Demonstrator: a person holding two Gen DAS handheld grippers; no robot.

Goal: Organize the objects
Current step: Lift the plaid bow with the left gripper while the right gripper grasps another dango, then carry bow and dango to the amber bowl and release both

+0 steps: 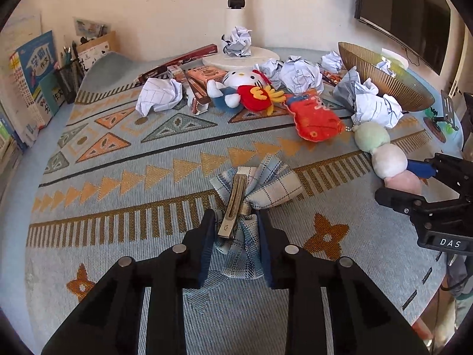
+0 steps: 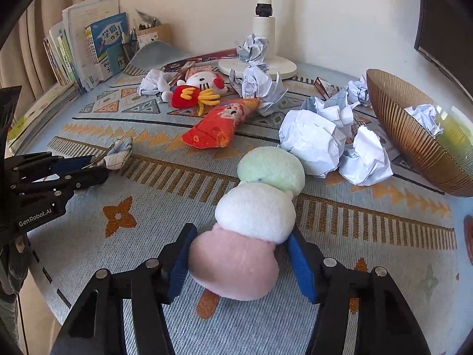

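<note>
Nearest the left wrist camera, the left gripper [image 1: 235,236] has its jaws drawn narrow on the lower wing of a plaid bow clip [image 1: 251,198]; the blue pads press the cloth from both sides. The bow's metal clip runs nearly straight away from the camera, in line with the fingers, and its other wing fans out to the right beyond the fingertips. The bow lies on the patterned cloth [image 1: 118,207], so any lift would take it by the fabric, not the metal. In the right wrist view the right gripper [image 2: 239,260] straddles the pink end of a three-ball plush [image 2: 260,207], its jaws about half open and a blue pad against each side of that ball; I judge it a grip, though a soft one. The plush's long axis runs away from these jaws, pink to white to green, pointing up toward the crumpled papers [image 2: 331,145]. Each hand is the nearer one to its own thing, and the two grippers stand well apart. The only container is the ribbed amber bowl [image 2: 408,136] at the far right, tilted, with one paper ball [image 2: 425,118] inside; the right hand is much the nearer to it. The pen cup [image 1: 68,80] at far left holds pens.
</note>
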